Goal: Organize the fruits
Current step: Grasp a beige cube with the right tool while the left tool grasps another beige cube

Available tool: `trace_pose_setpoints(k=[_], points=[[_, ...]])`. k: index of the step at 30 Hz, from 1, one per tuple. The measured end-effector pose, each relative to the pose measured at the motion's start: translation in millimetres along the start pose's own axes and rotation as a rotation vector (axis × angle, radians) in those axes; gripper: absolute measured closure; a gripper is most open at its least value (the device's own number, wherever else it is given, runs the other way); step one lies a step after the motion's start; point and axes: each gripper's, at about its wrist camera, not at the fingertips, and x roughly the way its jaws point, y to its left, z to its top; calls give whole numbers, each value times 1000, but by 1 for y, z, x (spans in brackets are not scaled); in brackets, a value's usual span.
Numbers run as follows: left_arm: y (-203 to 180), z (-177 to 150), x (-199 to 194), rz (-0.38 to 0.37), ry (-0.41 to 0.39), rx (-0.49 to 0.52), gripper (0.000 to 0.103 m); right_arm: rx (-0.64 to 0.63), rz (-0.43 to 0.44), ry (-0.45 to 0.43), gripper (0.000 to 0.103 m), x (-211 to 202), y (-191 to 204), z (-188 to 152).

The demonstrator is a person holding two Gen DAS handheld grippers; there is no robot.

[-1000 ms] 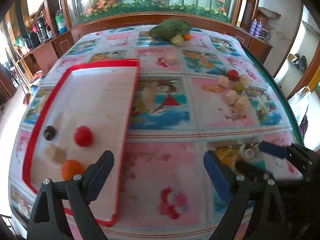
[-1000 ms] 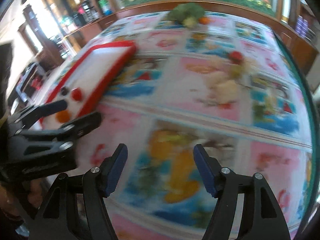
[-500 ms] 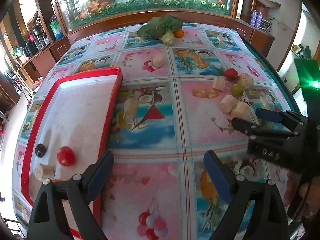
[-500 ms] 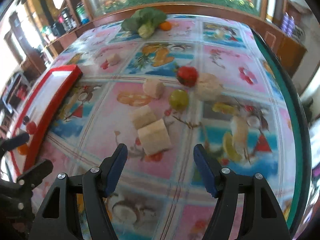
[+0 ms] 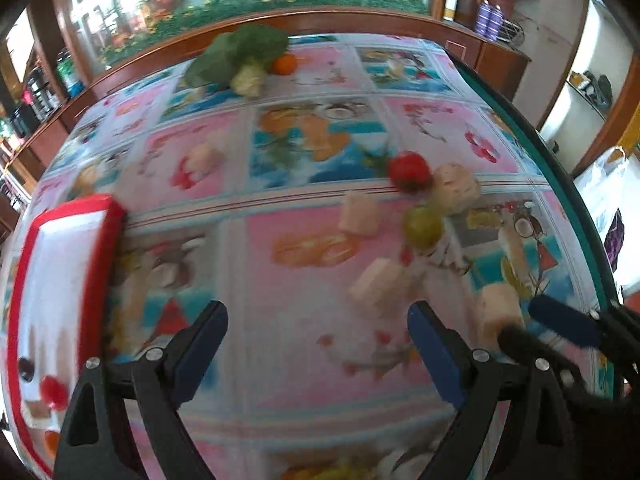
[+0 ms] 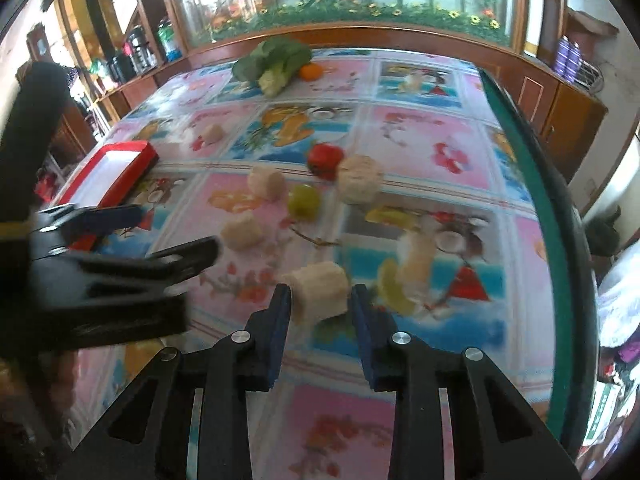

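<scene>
The pale cut fruit chunk (image 6: pixel 318 290) is lying on the table (image 6: pixel 420 148) near its front right part, directly between the blue pads of the right claw (image 6: pixel 320 308), and it is looking like a short, stubby cylinder with a rough cut face, probably light, somewhat soft and a little moist, so a hard squeeze is likely to bruise or crumble it. The sensible hold is across its curved sides at mid-height, which is where the pads are sitting now. The right claw is closing on it at this moment; the pads are appearing to touch both flanks, though motion blur is making it hard to say how firmly they are pressing. Just beyond, more pieces are waiting: another pale chunk (image 6: pixel 242 232), a green fruit (image 6: pixel 304 202), a red fruit (image 6: pixel 325 158) and a larger pale chunk (image 6: pixel 359 179) touching or nearly touching it. The left claw (image 5: pixel 316 350) is hovering to the left with its jaws spread wide and nothing between them, a pale chunk (image 5: pixel 378 286) lying just ahead of its right pad. The red-rimmed tray (image 5: pixel 98 264), already carrying a few small fruits, is sitting well apart on the left side of the table, presumably where these pieces are going.
</scene>
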Motion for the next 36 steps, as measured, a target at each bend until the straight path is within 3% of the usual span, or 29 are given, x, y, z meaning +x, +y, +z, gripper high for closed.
trace_pose_setpoints(k=[3,6,9,10,11,17,21,25,28,31,36], points=[[-9,4,9,-2,6,13,12,16,9,1,72,-4,-8,-3],[-9,5,14,-16,-12,4,24,29,27,1,72,-2,-9,-2],[-6,8,12,-10,-39,7,47,29,49,9,70,1,-8,-2],[-5,9,10,-13,-42,16,64,27,51,12,69,1,-7,-2],[-4,10,10,-19,-40,22,73,29,53,15,66,2,-6,-1],[12,9,8,-97,-22,-4,75,-5,70,69,62,19,3,1],[18,3,6,-123,-36,6,74,-60,11,63,68,23,15,1],[19,0,6,-126,-48,25,43,-60,18,55,72,24,14,1],[15,-4,6,-106,-76,75,47,-44,17,45,73,19,12,-1],[15,-6,3,-111,-92,108,74,-17,24,25,73,6,8,-3],[26,-6,1,-161,-71,87,75,-8,10,8,73,-13,5,-11]])
